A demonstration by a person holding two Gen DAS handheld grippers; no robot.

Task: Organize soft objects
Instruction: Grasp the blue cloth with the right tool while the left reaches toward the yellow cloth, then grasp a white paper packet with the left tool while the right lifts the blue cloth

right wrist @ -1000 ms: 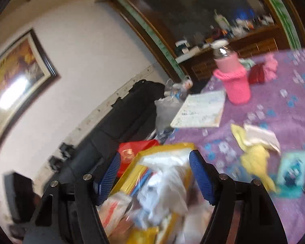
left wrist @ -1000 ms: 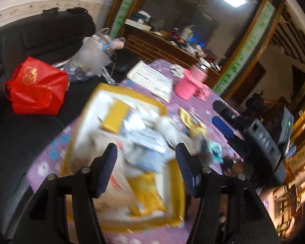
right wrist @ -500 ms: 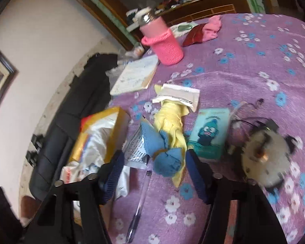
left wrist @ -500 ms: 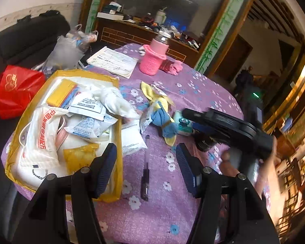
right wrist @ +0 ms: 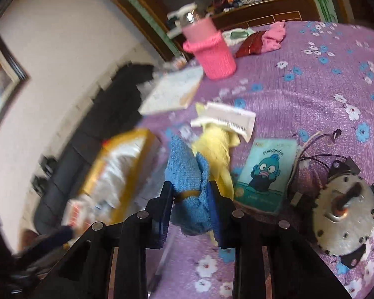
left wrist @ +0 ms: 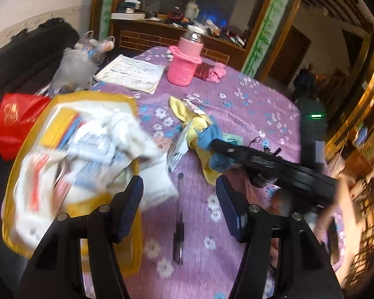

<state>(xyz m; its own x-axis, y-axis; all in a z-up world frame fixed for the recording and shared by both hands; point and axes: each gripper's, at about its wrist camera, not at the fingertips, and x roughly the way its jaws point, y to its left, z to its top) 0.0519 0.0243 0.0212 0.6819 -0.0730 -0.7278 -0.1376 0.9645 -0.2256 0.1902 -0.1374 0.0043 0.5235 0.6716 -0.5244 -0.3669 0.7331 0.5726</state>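
Note:
A blue cloth [right wrist: 189, 174], bound with a band, lies on the purple flowered tablecloth [right wrist: 311, 92] against a yellow cloth [right wrist: 218, 144]. My right gripper [right wrist: 190, 194] is shut on the blue cloth; in the left wrist view it [left wrist: 222, 147] reaches in from the right onto the blue cloth [left wrist: 212, 134] and yellow cloth [left wrist: 187, 114]. My left gripper [left wrist: 179, 199] is open and empty, above a black pen [left wrist: 179, 226]. A yellow tray [left wrist: 20, 164] full of white packets sits at the left.
A pink knitted bottle sleeve [left wrist: 184, 64], a paper booklet [left wrist: 132, 73] and a pink rag [left wrist: 215, 72] stand at the back. A teal cartoon packet [right wrist: 264, 174] and a round metal motor [right wrist: 344, 211] lie right of the cloths. A red bag [left wrist: 15, 122] sits on the dark sofa.
My right gripper has moved onto the blue cloth and shut on it. My left gripper has swung right from over the tray and stays open.

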